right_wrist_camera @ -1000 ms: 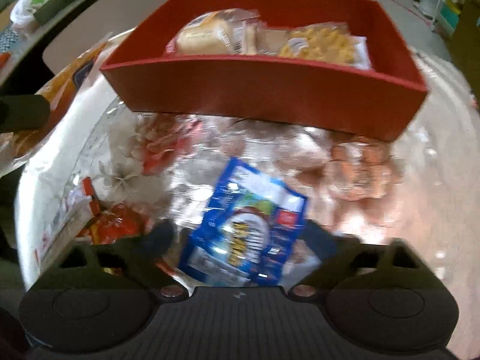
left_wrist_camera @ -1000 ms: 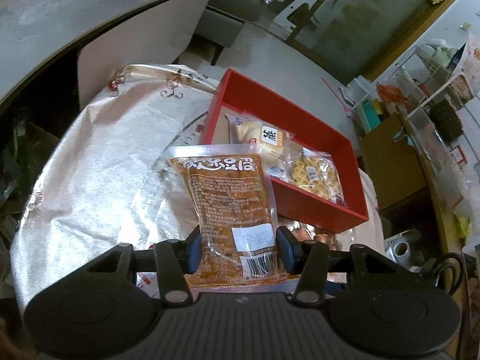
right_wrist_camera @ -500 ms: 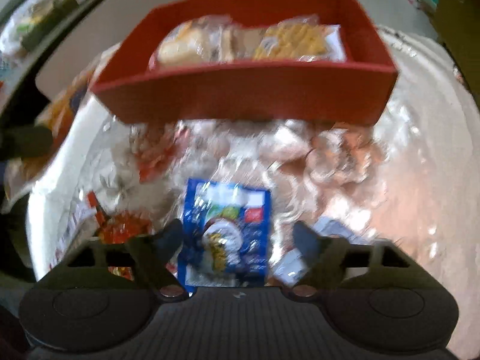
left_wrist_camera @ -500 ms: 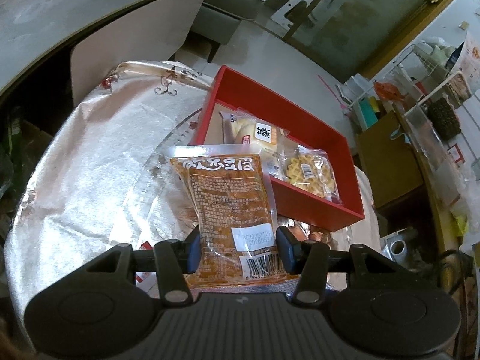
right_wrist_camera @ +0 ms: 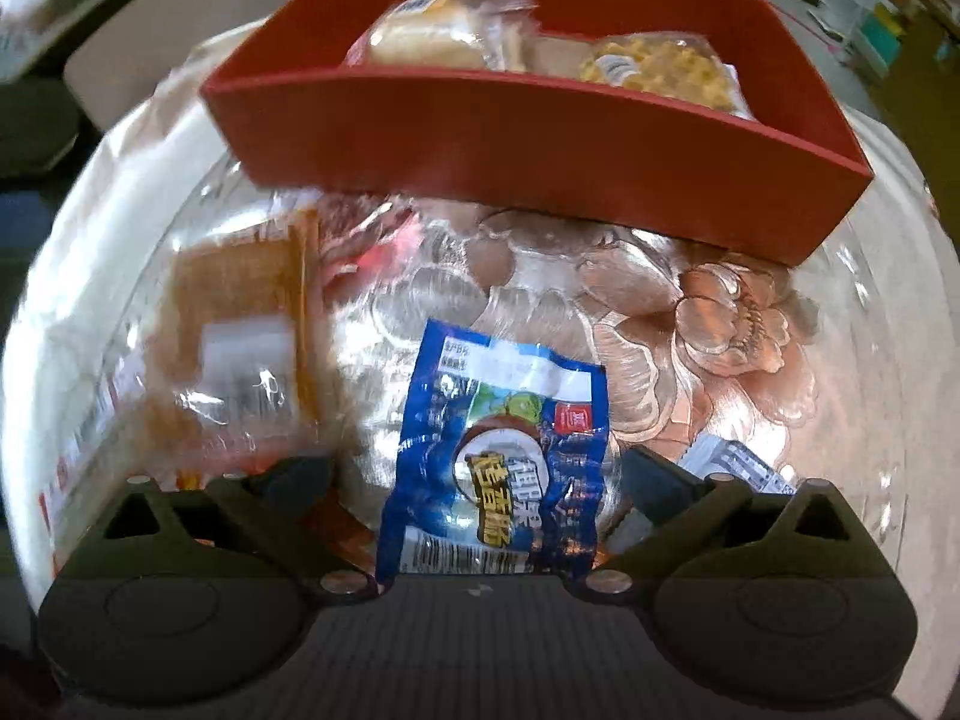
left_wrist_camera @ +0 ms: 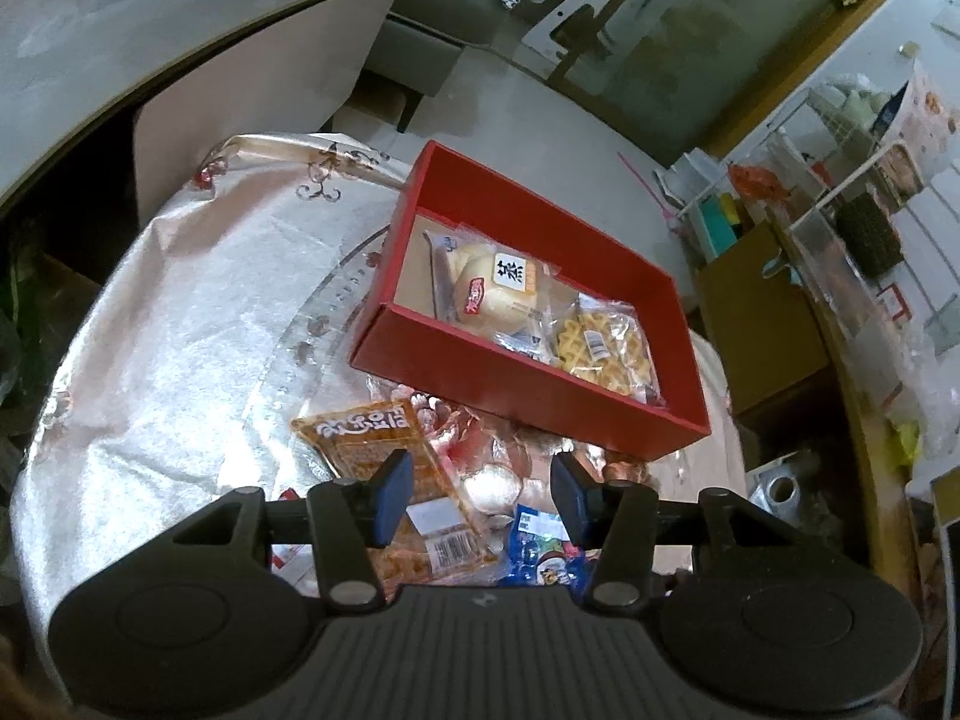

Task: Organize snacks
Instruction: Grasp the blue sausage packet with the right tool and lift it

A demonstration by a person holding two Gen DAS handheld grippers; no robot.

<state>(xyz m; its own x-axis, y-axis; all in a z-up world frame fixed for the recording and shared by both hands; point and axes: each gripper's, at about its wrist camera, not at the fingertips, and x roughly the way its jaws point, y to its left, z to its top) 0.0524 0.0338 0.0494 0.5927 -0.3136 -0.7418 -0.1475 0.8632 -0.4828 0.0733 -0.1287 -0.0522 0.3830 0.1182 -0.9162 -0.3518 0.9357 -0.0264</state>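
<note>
Orange snack packet [left_wrist_camera: 372, 444] now lies on tablecloth [left_wrist_camera: 180, 330], out of left gripper [left_wrist_camera: 480, 495]

Red box [right_wrist_camera: 540, 138] wall ahead

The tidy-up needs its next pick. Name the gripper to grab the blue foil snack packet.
Right. The right gripper, jaws just opening wide, straddles the blue foil snack packet; the left gripper hovers nearer the orange plastic packet.

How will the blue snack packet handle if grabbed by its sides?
Blue snack packet: probably floppy, since its film is crinkled and the top edge curls. Likely light, as it looks puffed. Glossy film may slip; the shiny table cover underneath could let it slide when nudged.
</note>
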